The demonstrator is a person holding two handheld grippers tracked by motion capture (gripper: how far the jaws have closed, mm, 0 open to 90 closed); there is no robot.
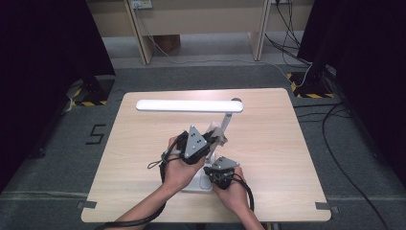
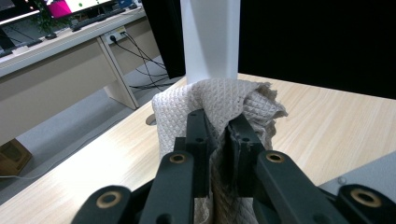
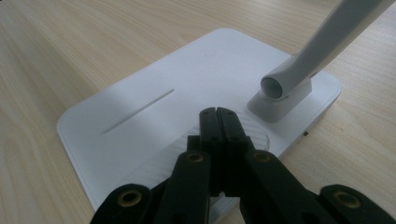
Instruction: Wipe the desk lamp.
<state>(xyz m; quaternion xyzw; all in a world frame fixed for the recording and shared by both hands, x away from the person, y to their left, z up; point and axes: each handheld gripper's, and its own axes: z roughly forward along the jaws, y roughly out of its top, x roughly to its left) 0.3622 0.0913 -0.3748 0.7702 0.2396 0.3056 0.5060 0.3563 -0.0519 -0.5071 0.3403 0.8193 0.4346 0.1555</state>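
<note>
A white desk lamp stands near the middle of a pale wood tabletop, its long light bar lying level toward twelve o'clock and its flat base at six o'clock, close to the person's hands. The left hand-held gripper pinches a bunched, waffle-weave beige cloth and holds it against the lamp's slanted white stem, about halfway up. The right hand-held gripper has its jaws pressed together with nothing between them; its tips rest on or just over the base, beside the socket where the stem joins it, seemingly steadying the lamp.

Judging by this, the wiping is under way on the stem. Whether the light bar or base has been cleaned cannot be told; both look plain white, with no visible marks.

No brand or label can be read on the lamp or cloth. On the grey floor at nine o'clock from the tabletop, black tape forms the numeral 5.
</note>
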